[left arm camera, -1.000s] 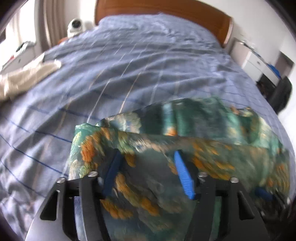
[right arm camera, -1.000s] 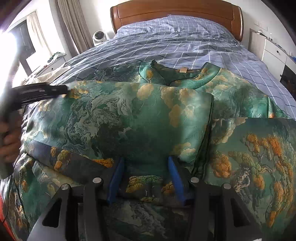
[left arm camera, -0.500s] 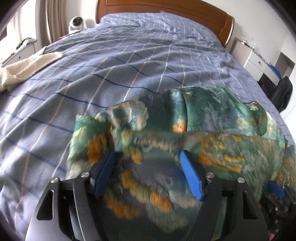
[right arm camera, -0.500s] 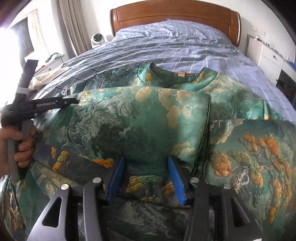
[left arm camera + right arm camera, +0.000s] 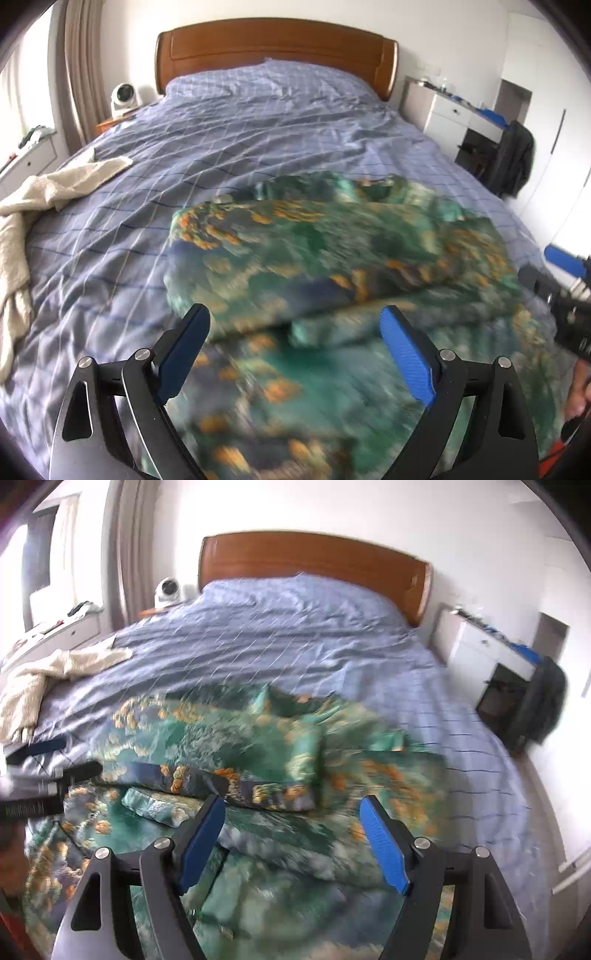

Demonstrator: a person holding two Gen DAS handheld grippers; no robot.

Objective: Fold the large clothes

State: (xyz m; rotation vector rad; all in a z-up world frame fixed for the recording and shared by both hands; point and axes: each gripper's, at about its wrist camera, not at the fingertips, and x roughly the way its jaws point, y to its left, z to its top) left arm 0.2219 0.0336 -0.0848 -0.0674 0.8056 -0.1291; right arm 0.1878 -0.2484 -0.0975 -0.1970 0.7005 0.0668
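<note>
My left gripper (image 5: pixel 293 349) and right gripper (image 5: pixel 291 836) both hang above the green garment (image 5: pixel 332 258), jaws spread and just opened wider, with no cloth pinched between them. The garment lies folded toward the foot edge of the bed (image 5: pixel 258 122), green with orange and blue print, its layers stacked unevenly.

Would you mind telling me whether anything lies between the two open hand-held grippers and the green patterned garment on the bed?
Nothing visible does. The garment lies directly below the left hand-held gripper and the right hand-held gripper; the cream cloth sits off to the side.
</note>
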